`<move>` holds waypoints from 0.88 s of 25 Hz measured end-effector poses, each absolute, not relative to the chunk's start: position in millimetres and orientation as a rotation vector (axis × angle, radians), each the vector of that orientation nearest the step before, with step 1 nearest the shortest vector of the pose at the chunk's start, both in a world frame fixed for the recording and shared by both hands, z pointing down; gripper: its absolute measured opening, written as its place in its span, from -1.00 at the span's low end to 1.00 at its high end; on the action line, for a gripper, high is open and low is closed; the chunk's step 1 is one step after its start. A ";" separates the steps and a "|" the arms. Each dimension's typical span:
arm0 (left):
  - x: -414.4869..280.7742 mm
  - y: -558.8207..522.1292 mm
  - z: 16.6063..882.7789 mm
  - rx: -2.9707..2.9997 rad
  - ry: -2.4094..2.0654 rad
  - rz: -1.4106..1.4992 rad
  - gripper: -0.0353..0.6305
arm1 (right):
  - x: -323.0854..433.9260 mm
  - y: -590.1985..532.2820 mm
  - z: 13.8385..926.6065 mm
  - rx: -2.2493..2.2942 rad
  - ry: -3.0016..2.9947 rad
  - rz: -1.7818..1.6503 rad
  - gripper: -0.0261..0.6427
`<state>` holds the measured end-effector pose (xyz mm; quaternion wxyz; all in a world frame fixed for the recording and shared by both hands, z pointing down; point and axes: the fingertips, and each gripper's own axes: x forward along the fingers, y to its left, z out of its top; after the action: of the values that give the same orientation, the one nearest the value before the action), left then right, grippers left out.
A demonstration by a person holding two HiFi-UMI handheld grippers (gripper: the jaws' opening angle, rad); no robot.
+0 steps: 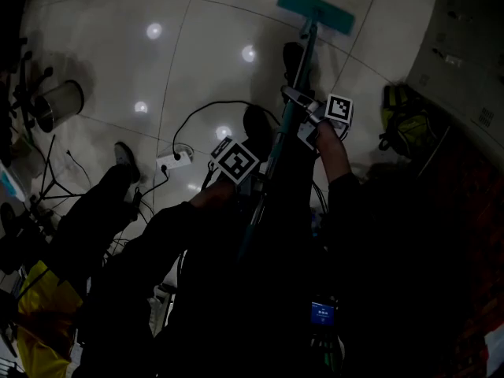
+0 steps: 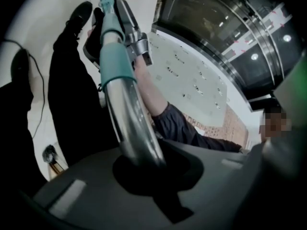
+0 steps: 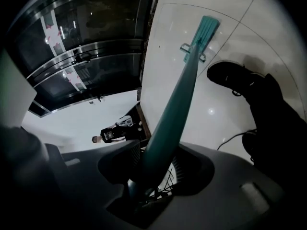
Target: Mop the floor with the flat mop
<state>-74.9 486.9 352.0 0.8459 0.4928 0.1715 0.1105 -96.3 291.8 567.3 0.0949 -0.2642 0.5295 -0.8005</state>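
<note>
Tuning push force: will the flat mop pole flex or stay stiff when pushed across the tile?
Probably stiff: the pole looks like metal tube. Its flat head likely glides easily on the glossy tile. The head may swivel at its bracket.

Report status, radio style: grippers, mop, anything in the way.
Left gripper, right gripper both shut on mop handle. Mop head flat on floor. Cable, power strip nearby.

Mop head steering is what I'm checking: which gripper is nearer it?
Right. The right gripper clamps the handle closer to the mop head; the left gripper clamps it farther up.
</note>
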 end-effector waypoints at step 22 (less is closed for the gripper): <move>76.3 242.8 381.1 1.110 0.300 0.129 -0.87 | 42.8 34.3 576.8 -0.727 1.640 -2.332 -0.35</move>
<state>76.3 242.8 381.1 0.8373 0.5245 0.1419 0.0608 42.8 34.3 576.8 0.0993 -0.2459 0.5546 -0.7887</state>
